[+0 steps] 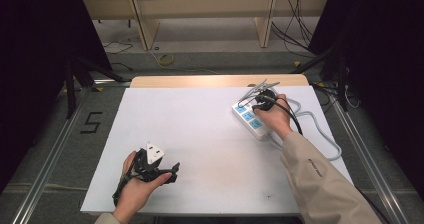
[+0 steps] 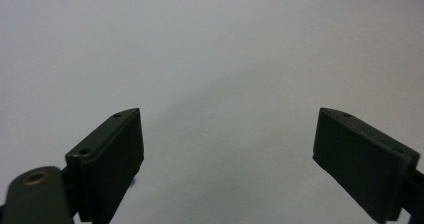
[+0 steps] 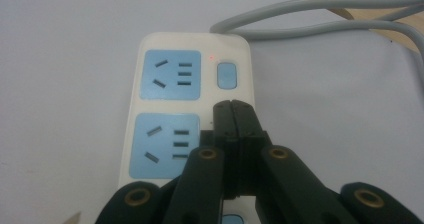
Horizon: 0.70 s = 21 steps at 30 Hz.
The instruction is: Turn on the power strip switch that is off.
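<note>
White power strip point(image 1: 248, 116) with blue socket faces lies at the right rear of the white surface point(image 1: 210, 139), its grey cable point(image 1: 320, 129) looping off toward the right edge. Right gripper point(image 1: 260, 101) sits over the strip's far end, held by the right hand point(image 1: 276, 118). In the right gripper view its jaws are pressed together with nothing between them, tips resting over the strip's right margin just below a small blue switch button point(image 3: 226, 75); a red indicator light point(image 3: 212, 58) glows beside that button. Two blue sockets point(image 3: 170, 75) show to the left of the jaws. Left gripper point(image 1: 172, 173) hangs near the front left of the surface in the left hand point(image 1: 137, 186), well apart from the strip. Its jaws stand wide apart over bare white surface in the left gripper view.
</note>
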Available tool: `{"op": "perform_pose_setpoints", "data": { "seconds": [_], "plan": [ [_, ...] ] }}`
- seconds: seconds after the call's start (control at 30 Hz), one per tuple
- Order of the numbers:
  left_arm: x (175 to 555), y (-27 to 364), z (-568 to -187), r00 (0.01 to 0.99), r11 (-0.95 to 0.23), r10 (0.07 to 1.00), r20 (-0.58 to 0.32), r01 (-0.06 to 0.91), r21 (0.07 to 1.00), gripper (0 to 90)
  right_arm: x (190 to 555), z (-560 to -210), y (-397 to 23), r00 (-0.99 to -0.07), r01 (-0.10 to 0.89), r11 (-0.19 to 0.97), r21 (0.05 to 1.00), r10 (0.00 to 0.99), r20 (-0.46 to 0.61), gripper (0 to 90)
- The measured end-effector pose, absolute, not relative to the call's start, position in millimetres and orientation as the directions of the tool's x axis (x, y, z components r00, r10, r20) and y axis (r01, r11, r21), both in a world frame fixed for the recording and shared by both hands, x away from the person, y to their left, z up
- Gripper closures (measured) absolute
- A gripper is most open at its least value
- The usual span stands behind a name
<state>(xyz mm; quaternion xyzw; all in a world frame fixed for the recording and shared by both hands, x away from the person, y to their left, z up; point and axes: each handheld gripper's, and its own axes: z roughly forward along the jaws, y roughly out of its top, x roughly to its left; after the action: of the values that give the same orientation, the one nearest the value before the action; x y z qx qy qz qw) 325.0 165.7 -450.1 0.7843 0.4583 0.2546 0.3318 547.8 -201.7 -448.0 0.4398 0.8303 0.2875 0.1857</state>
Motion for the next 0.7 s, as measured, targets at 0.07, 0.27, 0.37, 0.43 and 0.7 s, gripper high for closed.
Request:
{"op": "perform_pose_setpoints", "data": {
  "seconds": [0.07,0.27,0.37,0.43,0.7],
  "plan": [
    [325.0,165.8,-450.1,0.449,-0.359,0.888,0.095,0.550,0.754,12.3,548.1,-448.0,-201.9,-0.544,0.626,0.446,0.640,0.838,-0.052,90.0],
    [325.0,165.7,-449.9,0.450,-0.360,0.888,0.096,0.549,0.755,12.3,548.8,-447.7,-201.4,-0.540,0.634,0.446,0.632,0.840,-0.051,90.0],
    [324.9,165.7,-449.9,0.450,-0.360,0.888,0.096,0.549,0.755,12.3,549.2,-447.5,-200.8,-0.541,0.635,0.450,0.628,0.839,-0.055,90.0],
    [324.9,165.7,-449.9,0.450,-0.360,0.888,0.096,0.549,0.754,12.3,549.3,-447.6,-200.7,-0.540,0.636,0.449,0.627,0.840,-0.054,90.0],
    [325.0,165.3,-449.9,0.452,-0.360,0.887,0.095,0.549,0.754,12.3,550.0,-447.5,-200.4,-0.542,0.639,0.453,0.621,0.839,-0.054,90.0]
  ]
}}
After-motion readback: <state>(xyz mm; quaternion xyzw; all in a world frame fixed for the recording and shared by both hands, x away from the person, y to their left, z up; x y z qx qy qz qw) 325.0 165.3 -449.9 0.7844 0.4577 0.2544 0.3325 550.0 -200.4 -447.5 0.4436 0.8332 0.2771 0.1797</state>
